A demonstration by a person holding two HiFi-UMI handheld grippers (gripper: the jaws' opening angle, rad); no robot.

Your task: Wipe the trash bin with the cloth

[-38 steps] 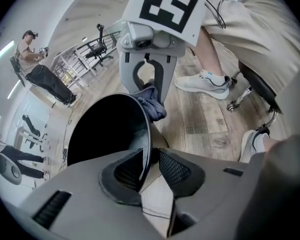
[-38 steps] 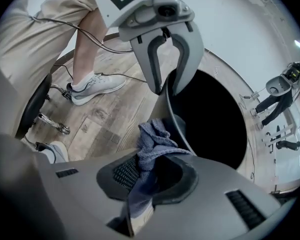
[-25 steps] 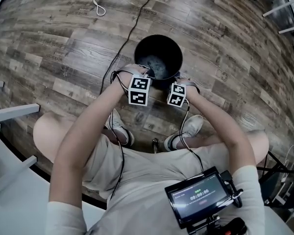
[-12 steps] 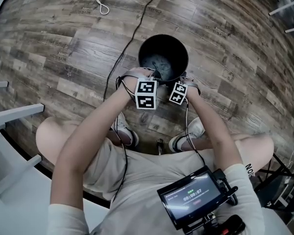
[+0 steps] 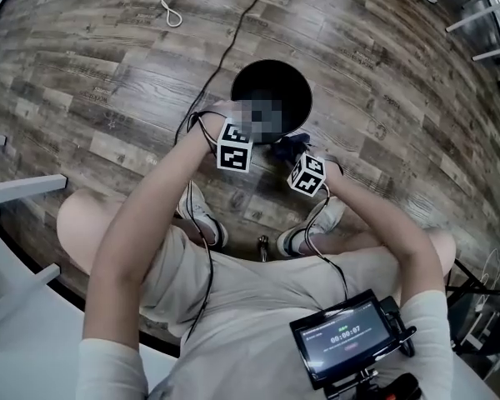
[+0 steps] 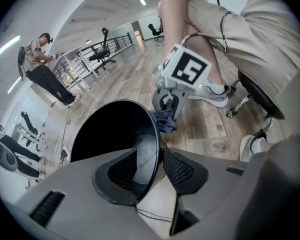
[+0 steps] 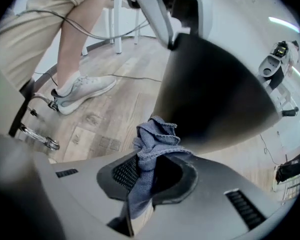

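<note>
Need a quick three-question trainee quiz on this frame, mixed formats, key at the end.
1. True or false: the blue-grey cloth lies inside the round black trash bin.
2. What stands between the left gripper's jaws? A) the bin's rim B) the cloth C) nothing
3. Fill in: the right gripper is shut on the ____.
Key: 1 false, outside it; 2 A, jaws have just been opening, pads off it; 3 cloth.

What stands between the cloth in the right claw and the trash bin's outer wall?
Nothing visible does. The right claw is shut on the blue cloth, which sits right beside the outer wall of the black trash bin; whether they touch is unclear.
</note>
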